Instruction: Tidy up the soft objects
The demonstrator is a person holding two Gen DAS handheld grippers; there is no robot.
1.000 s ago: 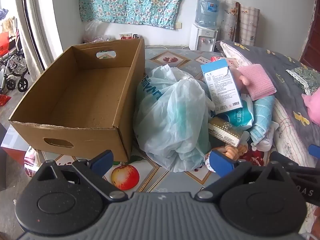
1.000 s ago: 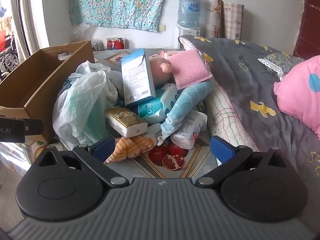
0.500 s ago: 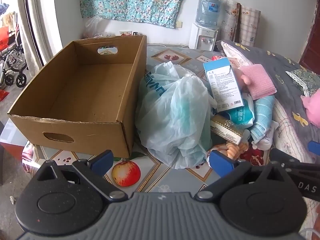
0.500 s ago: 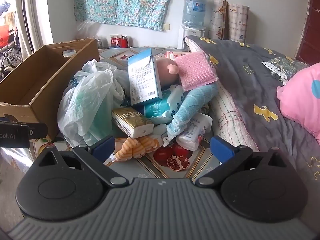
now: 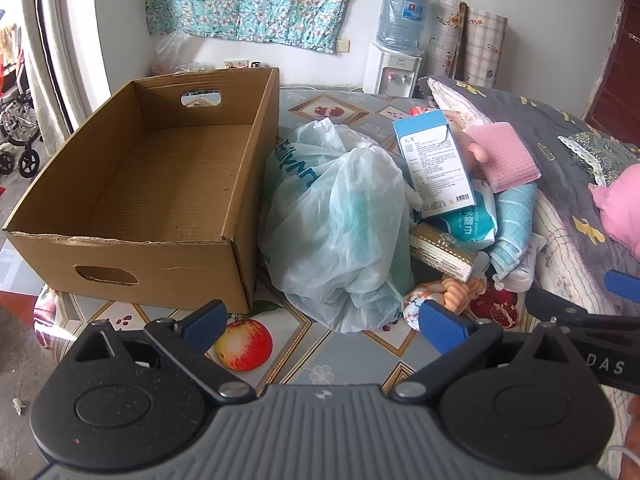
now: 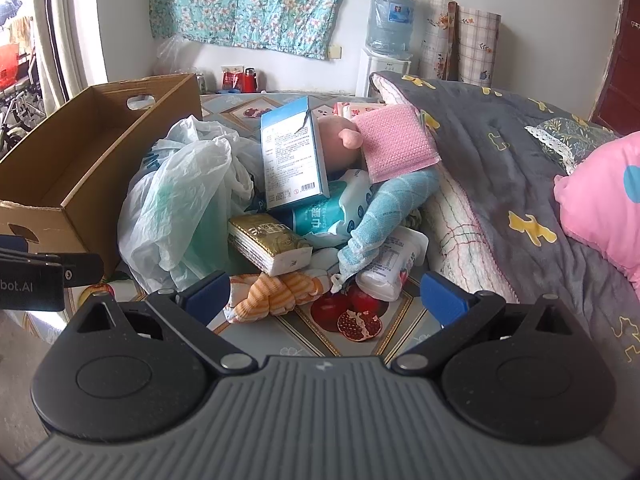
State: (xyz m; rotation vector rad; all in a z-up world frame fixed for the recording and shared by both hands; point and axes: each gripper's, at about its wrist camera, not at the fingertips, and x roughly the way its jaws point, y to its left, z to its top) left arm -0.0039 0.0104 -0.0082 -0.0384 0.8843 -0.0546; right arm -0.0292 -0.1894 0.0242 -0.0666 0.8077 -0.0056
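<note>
Fingers spread, both grippers – L view shows cardboard box [image 5: 160, 184] floor; R view hides it.

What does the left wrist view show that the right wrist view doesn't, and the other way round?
Only the left wrist view shows the cardboard box's bare floor and the printed apple on the tablecloth. Only the right wrist view shows the red containers by the wall and most of the pink pillow. Both show the plastic bag, blue carton, pink cloth, and an open gripper: left gripper, right gripper.
</note>
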